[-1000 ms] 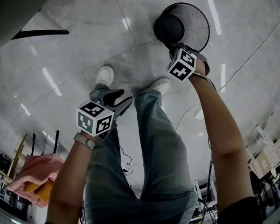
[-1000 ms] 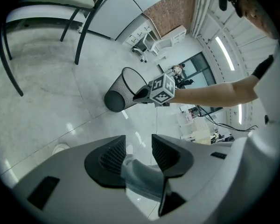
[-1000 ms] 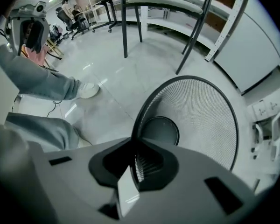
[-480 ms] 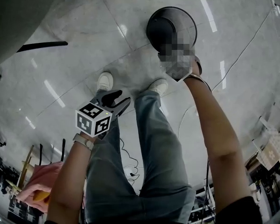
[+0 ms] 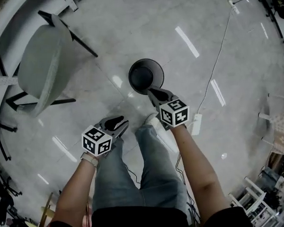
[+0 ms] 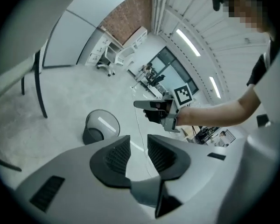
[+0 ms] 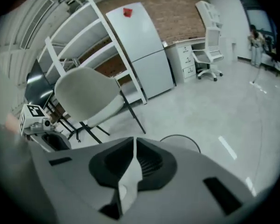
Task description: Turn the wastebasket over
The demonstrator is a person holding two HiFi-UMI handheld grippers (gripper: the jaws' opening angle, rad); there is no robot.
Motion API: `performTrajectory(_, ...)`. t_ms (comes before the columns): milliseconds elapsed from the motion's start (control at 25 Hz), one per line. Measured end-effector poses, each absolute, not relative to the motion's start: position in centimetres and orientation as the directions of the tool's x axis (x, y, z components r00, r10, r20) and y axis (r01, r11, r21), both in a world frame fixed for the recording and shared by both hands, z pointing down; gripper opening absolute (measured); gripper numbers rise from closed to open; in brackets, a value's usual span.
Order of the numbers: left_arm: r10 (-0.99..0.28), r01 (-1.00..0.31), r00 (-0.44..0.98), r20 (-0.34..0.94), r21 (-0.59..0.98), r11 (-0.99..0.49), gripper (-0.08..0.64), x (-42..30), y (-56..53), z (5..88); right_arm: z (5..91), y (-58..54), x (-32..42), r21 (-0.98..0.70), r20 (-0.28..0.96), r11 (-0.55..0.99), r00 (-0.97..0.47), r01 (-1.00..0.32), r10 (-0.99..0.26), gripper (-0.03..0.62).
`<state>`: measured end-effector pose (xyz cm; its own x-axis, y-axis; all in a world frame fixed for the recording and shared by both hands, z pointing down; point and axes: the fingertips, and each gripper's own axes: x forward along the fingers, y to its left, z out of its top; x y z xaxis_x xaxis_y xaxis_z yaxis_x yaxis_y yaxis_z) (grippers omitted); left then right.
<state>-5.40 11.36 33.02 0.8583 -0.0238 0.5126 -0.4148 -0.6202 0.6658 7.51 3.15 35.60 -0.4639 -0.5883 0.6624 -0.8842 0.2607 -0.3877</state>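
The wastebasket (image 5: 146, 76) is a dark mesh bin standing upright on the pale floor, mouth up, just ahead of the person's feet. In the left gripper view the wastebasket (image 6: 100, 127) sits low, beyond the jaws. My right gripper (image 5: 151, 92) hangs above its near rim without touching it; its jaws are closing, almost together, with nothing between them (image 7: 134, 143). My left gripper (image 5: 120, 122) is off to the left over the person's leg; its jaws are closing with a gap still between them and nothing in it (image 6: 138, 141). Only an arc of the bin's rim (image 7: 179, 137) shows past the right jaws.
A grey shell chair (image 5: 40, 67) on dark legs stands left of the bin. A white cable (image 5: 217, 65) runs across the floor to a power strip (image 5: 196, 123) at the right. White shelving (image 7: 79, 36) and a tall white cabinet (image 7: 140, 50) stand by the brick wall.
Both grippers have risen well above the floor. The right gripper, earlier down at the bin's rim, has come off it and rolled. The bin stays upright on the floor.
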Motion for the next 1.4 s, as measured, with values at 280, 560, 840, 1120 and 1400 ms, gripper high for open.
performTrajectory(280,-0.041,-0.239,0.908,0.418,0.435,-0.868,0.015,-3.1,9.0,18.6,20.0,5.4,6.6,-0.412,0.515,0.246,-0.447,-0.877,-0.731,0.009)
performTrajectory(560,-0.023,-0.178,0.949,0.314,0.473,-0.863,0.014,-1.2,8.5,6.4,6.4,8.0,6.1,-0.362,0.36,0.255,-0.387,-0.897,-0.849,0.009)
performTrajectory(840,-0.046,-0.109,0.989,0.138,0.488,-0.866,0.014,0.9,7.8,-6.6,-6.3,9.8,7.6,-0.378,0.197,0.243,-0.334,-0.893,-0.922,0.009)
performTrajectory(1120,-0.085,-0.121,0.989,0.119,0.341,-0.932,0.014,2.5,8.3,-12.2,-13.5,11.9,8.5,-0.31,0.08,0.302,-0.341,-0.901,-0.937,0.009)
performTrajectory(1400,-0.063,-0.088,0.994,0.084,0.342,-0.935,0.014,3.2,8.9,-14.0,-15.7,12.7,8.7,-0.252,0.05,0.328,-0.351,-0.91,-0.935,0.009)
